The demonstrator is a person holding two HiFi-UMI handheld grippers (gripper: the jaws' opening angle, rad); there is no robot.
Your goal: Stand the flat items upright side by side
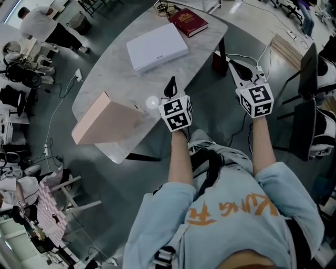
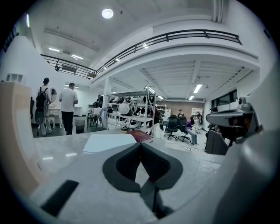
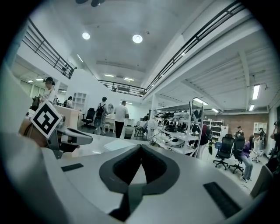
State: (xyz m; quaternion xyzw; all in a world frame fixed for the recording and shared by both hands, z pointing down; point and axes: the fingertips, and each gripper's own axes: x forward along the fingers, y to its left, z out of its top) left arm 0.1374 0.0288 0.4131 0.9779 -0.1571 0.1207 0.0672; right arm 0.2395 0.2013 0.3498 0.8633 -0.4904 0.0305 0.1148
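Three flat items lie on the marble table [image 1: 105,68]. A pink box [image 1: 105,123] rests at the near left, a white box [image 1: 156,47] in the middle, and a dark red book [image 1: 188,22] at the far end. My left gripper [image 1: 171,84] hovers shut and empty over the table's near right edge, between the pink and white boxes. My right gripper [image 1: 234,65] hangs shut and empty off the table's right side. In the left gripper view the shut gripper [image 2: 141,146] points toward the white box [image 2: 109,142] and the red book [image 2: 141,135]. The right gripper [image 3: 141,148] also shows shut.
Cables [image 1: 167,7] lie beside the book at the far end. A black chair [image 1: 307,105] stands to my right and a pink rack [image 1: 50,213] on the floor at the lower left. People stand at desks in the background [image 2: 68,107].
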